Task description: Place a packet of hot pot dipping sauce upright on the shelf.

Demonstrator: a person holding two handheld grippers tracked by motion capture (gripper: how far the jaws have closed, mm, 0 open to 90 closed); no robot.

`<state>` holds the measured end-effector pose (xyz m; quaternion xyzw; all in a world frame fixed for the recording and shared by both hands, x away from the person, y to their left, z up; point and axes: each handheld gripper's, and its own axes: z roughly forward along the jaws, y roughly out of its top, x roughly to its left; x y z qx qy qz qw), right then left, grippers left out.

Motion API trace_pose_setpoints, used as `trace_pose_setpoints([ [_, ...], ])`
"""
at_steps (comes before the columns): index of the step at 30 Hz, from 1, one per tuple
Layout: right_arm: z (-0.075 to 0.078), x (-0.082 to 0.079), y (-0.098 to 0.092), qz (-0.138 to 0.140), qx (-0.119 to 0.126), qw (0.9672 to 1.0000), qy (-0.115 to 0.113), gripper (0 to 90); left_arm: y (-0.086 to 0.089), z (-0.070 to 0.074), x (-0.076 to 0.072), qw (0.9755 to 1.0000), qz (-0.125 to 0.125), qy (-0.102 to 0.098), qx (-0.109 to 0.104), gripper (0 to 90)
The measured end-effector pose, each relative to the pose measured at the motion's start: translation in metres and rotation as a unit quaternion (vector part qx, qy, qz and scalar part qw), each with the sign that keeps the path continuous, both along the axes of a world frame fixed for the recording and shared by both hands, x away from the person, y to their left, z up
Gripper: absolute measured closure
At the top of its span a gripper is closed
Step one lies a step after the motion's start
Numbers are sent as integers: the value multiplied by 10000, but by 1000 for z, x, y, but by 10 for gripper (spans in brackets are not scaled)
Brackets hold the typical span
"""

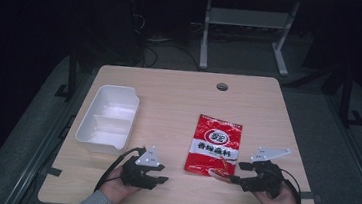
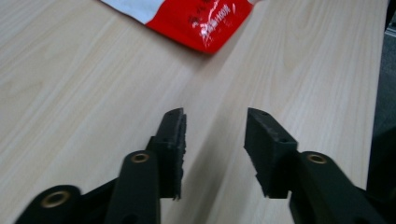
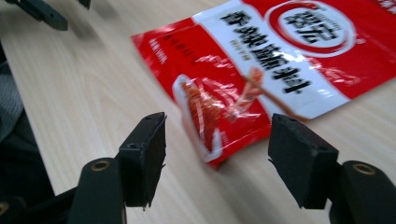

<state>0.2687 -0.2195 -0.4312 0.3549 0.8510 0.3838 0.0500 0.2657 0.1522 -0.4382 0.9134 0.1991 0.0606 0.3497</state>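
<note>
Two tools rest low over the near edge of a pale wooden tabletop (image 1: 179,102), each held in one of the person's hands. The left tool (image 1: 158,176) sits at the near left, its jaws spread apart with nothing but bare wood between them; in the left gripper view a corner of the red and white seasoning packet (image 2: 198,21) lies farther off, well apart from those jaws. The right tool (image 1: 235,173) is at the near right, pointing across towards the packet (image 1: 215,146), which lies flat near the middle of the tabletop, slightly to the right. In the right gripper view its jaws stand wide open on either side of the packet's near corner (image 3: 212,140), which reaches into the gap between them; the pads do not press on it. A white two-compartment tray (image 1: 89,123) stands at the left of the tabletop, beyond the left tool and well apart from the packet.
</note>
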Motion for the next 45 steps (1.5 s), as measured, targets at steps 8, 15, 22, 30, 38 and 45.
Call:
trace_pose_setpoints([
  [8, 21, 33, -11, -398, 120, 9991, 69, 307, -37, 6, 25, 9998, 74, 85, 159, 722],
  [15, 28, 72, -18, -723, 283, 9967, 244, 310, -65, 7, 55, 9990, 251, 205, 319, 761],
  [22, 29, 100, -12, -908, 154, 9952, 345, 330, -95, 11, 72, 9982, 221, 289, 477, 768],
  [30, 4, 118, -7, -1037, -235, 9904, 886, 343, -115, 6, 78, 9954, 152, 429, 840, 791],
  [38, -6, 121, -6, -1068, -157, 9867, 1214, 343, -119, 1, 75, 9946, 90, 402, 952, 881],
  [45, -12, 121, -9, -1134, -41, 9850, 1303, 348, -117, 0, 73, 9952, 64, 348, 915, 899],
])
